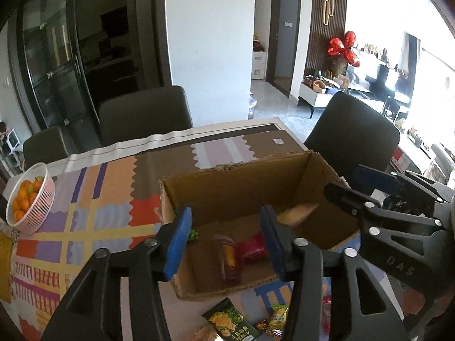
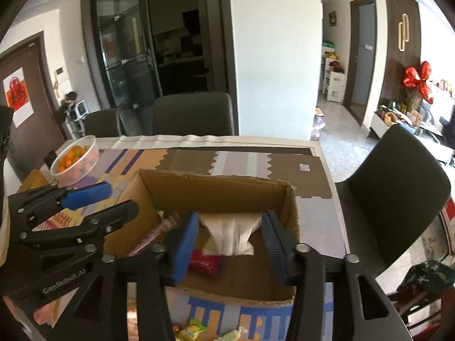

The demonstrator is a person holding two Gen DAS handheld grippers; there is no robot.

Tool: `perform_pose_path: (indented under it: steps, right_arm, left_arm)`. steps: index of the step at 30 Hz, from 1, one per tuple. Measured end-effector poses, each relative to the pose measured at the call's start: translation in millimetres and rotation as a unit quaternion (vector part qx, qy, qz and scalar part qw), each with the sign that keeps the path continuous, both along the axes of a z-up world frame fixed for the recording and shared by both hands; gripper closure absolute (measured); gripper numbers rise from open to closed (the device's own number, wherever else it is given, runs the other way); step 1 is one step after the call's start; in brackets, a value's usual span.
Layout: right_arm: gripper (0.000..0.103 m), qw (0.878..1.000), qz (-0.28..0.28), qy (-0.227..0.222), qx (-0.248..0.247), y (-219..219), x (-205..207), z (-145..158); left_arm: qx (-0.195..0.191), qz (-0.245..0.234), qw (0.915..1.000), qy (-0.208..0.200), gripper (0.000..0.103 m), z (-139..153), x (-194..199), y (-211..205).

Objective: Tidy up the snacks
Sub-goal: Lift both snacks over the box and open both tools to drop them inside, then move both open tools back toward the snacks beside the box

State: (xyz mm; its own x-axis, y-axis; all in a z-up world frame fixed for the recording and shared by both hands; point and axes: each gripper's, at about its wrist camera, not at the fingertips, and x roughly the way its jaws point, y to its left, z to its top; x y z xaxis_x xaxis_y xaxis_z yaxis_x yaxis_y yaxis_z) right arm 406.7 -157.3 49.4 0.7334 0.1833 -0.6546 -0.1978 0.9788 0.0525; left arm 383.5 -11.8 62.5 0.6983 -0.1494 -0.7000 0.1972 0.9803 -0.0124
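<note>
- Dining room with grey chairs; a patterned tablecloth [image 1: 93, 207] covers the table, and a white basket of oranges [image 1: 30, 199] sits at the left edge of the left wrist view.
- An open cardboard box [image 1: 236, 182] fills the centre of both views. Inside it lie a red packet [image 1: 251, 247], a purple-and-yellow wrapped snack [image 1: 229, 255], a pink wrapped stick [image 2: 155, 236] and a pale soft bag [image 2: 230, 233].
- More snacks lie loose on the cloth at the bottom of the frame, just in front of the box: a green cracker packet [image 1: 230, 321] and a small yellow packet [image 1: 278, 315].
- The left gripper [image 1: 224, 241] hangs over the box with its blue pads apart and nothing between them.
- The right gripper [image 2: 230, 244] is likewise spread wide above the pale bag, not touching it.
- The loose packets look light, crinkly and slippery; their contents probably crush easily. Best taken by a sealed edge or across the flat middle, with a gentle squeeze.
</note>
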Motion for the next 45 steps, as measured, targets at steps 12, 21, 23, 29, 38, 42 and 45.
perform_pose_path:
  steps: [12, 21, 23, 29, 38, 42, 45]
  right_arm:
    - [0.053, 1.0, 0.012, -0.02, 0.007, 4, -48, 8]
    - [0.053, 0.999, 0.009, -0.023, 0.026, 9, -86, 8]
    - [0.052, 0.999, 0.008, -0.022, 0.029, 12, -94, 5]
    - [0.05, 1.0, 0.007, -0.009, 0.026, 18, -111, -9]
    - [0.05, 0.999, -0.018, 0.028, 0.028, 18, -125, -45]
    - [0.05, 0.998, -0.028, 0.044, 0.026, 21, -130, -63]
    - [0.05, 0.997, -0.031, 0.06, 0.025, 23, -133, -76]
  left_arm:
    - [0.017, 0.01, 0.9987, -0.048, 0.042, 16, -63, 8]
    - [0.022, 0.02, 0.9976, -0.063, 0.038, 23, -109, 20]
    - [0.024, 0.024, 0.9975, -0.062, 0.037, 21, -116, 23]
    - [0.02, 0.041, 0.9979, -0.047, 0.037, 6, -134, 34]
    - [0.009, 0.053, 0.9986, 0.0, 0.037, -36, -147, 46]
    - [0.004, 0.059, 0.998, 0.022, 0.037, -58, -150, 51]
    - [0.002, 0.061, 0.9973, 0.041, 0.037, -74, -152, 54]
